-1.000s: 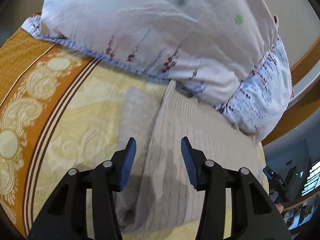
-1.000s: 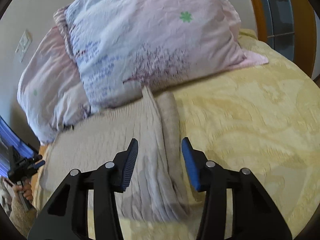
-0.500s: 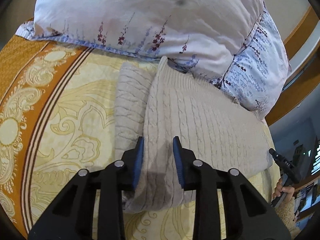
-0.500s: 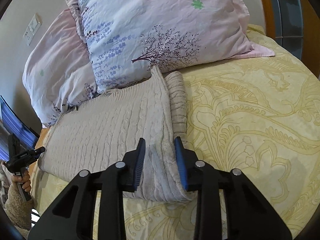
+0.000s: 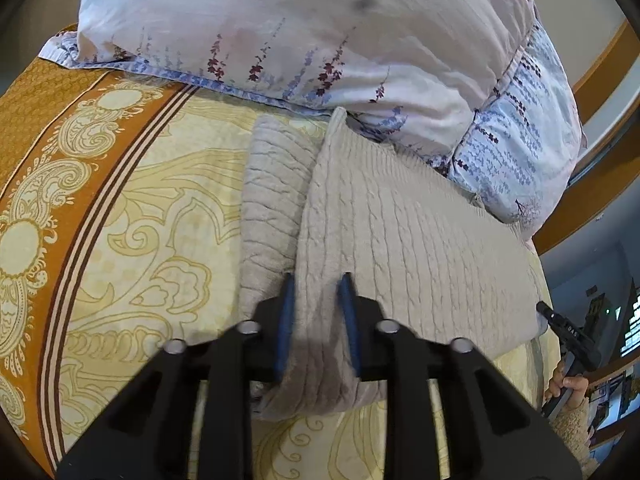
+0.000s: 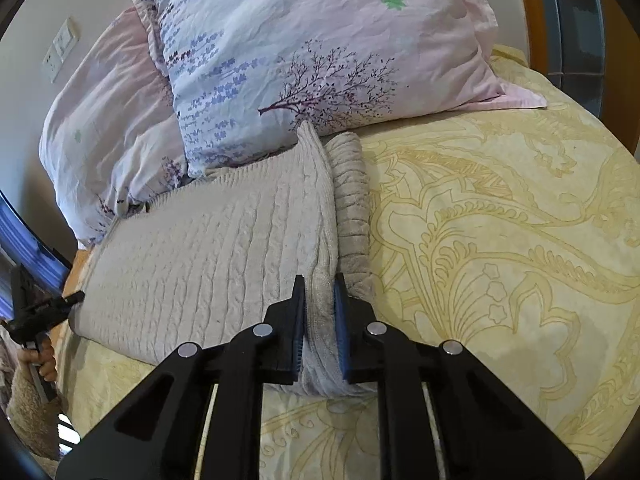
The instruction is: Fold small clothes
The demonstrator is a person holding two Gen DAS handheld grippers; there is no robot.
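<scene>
A beige cable-knit sweater (image 5: 400, 240) lies folded on the bed, one sleeve (image 5: 272, 184) tucked along its side. My left gripper (image 5: 316, 280) is closing its jaws on the sweater's near left corner, with a ridge of knit pinched between the blue pads. In the right wrist view the same sweater (image 6: 208, 256) stretches away to the left, its other sleeve (image 6: 352, 192) folded along the right edge. My right gripper (image 6: 320, 280) is closing on the near right corner, fabric bunched between its pads.
A yellow patterned bedspread (image 6: 500, 260) with an orange border (image 5: 40, 120) lies under the sweater. Two floral pillows (image 6: 320, 40) (image 6: 104, 128) press against its far edge. A hand with the other gripper shows at the side (image 5: 568, 336) (image 6: 36, 308). A wall socket (image 6: 60, 52) sits far left.
Both grippers have gone from wide open over the sweater to narrow, pinching the knit at its near corners. The left one has also come lower and closer to the cloth.
</scene>
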